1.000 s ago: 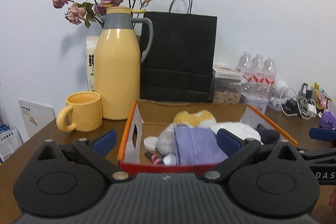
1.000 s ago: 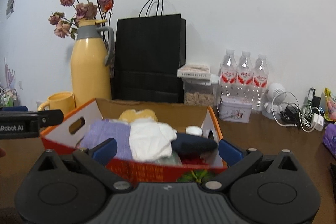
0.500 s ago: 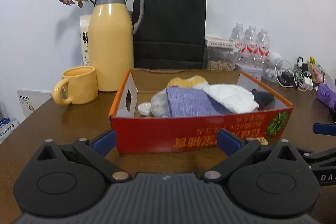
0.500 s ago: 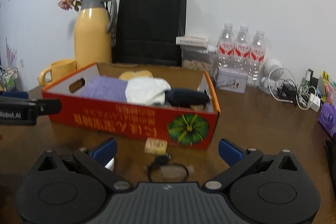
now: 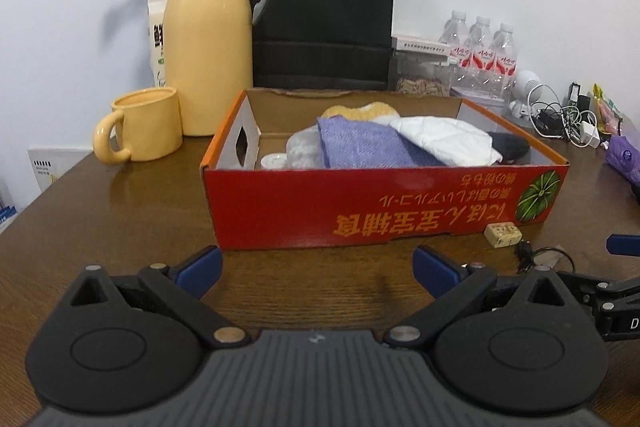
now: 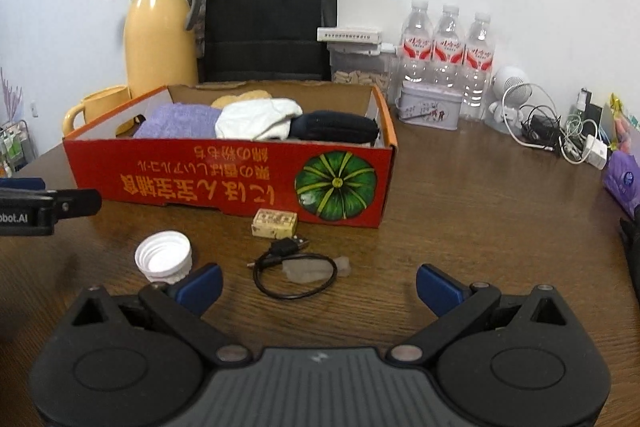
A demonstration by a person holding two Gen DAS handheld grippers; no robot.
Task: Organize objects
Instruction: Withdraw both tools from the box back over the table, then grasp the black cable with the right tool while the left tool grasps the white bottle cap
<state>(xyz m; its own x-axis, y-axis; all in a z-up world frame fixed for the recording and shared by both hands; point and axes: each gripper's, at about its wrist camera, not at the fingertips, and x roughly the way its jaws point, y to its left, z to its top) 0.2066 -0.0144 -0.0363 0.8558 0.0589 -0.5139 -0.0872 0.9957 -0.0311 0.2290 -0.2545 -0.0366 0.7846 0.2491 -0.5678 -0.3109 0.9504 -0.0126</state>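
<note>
Ahead of both grippers, on the brown wooden table [image 6: 460, 187]: red cardboard box with pumpkin print [image 6: 240, 183], open-topped, holding folded lilac cloth [image 6: 176, 121], white cloth [image 6: 256, 121] and dark navy bundle [image 6: 332, 127]; loose items not yet boxed, lying between box front and right gripper [image 6: 318, 283].

Right gripper: jaws spread wide, nothing held; hovering low over table. Just ahead of its left finger, touching or nearly so: white ribbed plastic bottle cap [image 6: 164, 257], open side up. Directly between and ahead of the fingertips: black coiled USB cable [image 6: 294, 267] with a small translucent lump [image 6: 316, 269] inside the loop. Farther on, just before the box wall: small cream rectangular block with printed top [image 6: 275, 223].

Left gripper [image 5: 318, 265]: jaws likewise wide apart, empty; facing the box's long front wall, near it; cream block visible ahead to its right.

Step in hand, as judged: picking a loose item for the box. Advice: centre the right gripper over the cable's plug end, not the slack loop; close slowly; lift clear of the box rim before releasing; for the cap, grip across the ribbed wall; risk of cable dragging the translucent lump.
</note>
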